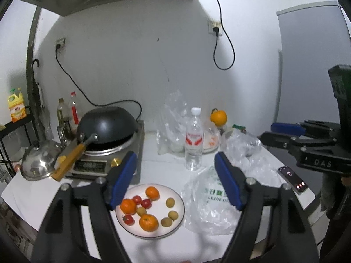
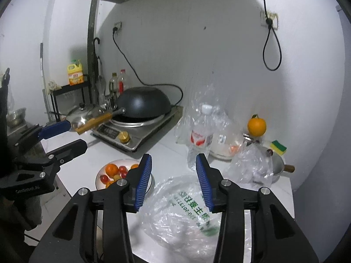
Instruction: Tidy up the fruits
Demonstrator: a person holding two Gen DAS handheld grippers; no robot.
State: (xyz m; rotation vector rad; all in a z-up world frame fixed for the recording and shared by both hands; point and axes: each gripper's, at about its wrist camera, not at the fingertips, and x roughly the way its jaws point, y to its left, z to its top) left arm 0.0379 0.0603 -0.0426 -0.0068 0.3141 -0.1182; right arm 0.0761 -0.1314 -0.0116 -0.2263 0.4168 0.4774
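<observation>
left tool (image 1: 175, 179): open, empty | right tool (image 2: 173, 182): open, empty

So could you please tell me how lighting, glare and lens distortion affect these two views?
Left wrist view: fisheye bows the walls, corners go black, and a bright pool lights the white round plate of fruit. Right wrist view: same curving, the crinkled clear plastic bag glints, and the black domed wok stays sharp.

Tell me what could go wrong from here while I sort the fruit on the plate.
The small round fruits on the white plate lie loose, so a nudge could roll them onto the counter. The water bottle stands upright just behind the plate and could tip if a gripper swings past. The crinkled plastic bag beside the plate may snag a finger.
</observation>
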